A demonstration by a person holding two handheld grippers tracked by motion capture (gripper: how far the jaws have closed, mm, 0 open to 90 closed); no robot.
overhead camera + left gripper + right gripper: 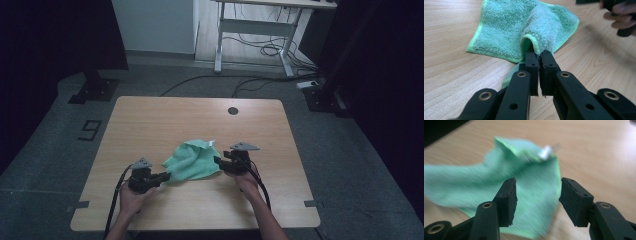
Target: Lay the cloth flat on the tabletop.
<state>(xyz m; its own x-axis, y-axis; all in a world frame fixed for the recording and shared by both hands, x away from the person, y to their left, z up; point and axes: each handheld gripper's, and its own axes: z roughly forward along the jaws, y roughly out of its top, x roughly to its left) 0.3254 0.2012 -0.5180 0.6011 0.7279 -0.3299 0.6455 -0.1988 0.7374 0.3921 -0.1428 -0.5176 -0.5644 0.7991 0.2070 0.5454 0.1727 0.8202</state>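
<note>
A green terry cloth (192, 160) lies crumpled on the wooden table (150, 120), a little in front of its middle. My left gripper (165, 176) is at the cloth's near left corner. In the left gripper view the jaws of that gripper (539, 53) are shut on a raised fold of the cloth's (506, 32) edge. My right gripper (218, 162) is at the cloth's right side. In the right gripper view its jaws (538, 181) stand open, with the cloth (531, 182) lying blurred past them and a white tag (545, 152) at its far corner.
A round cable hole (233, 110) sits near the table's far edge. Bare wood surrounds the cloth on all sides. Beyond the table stand a white-legged desk (260, 25), loose floor cables (210, 80) and two dark stand bases (95, 90).
</note>
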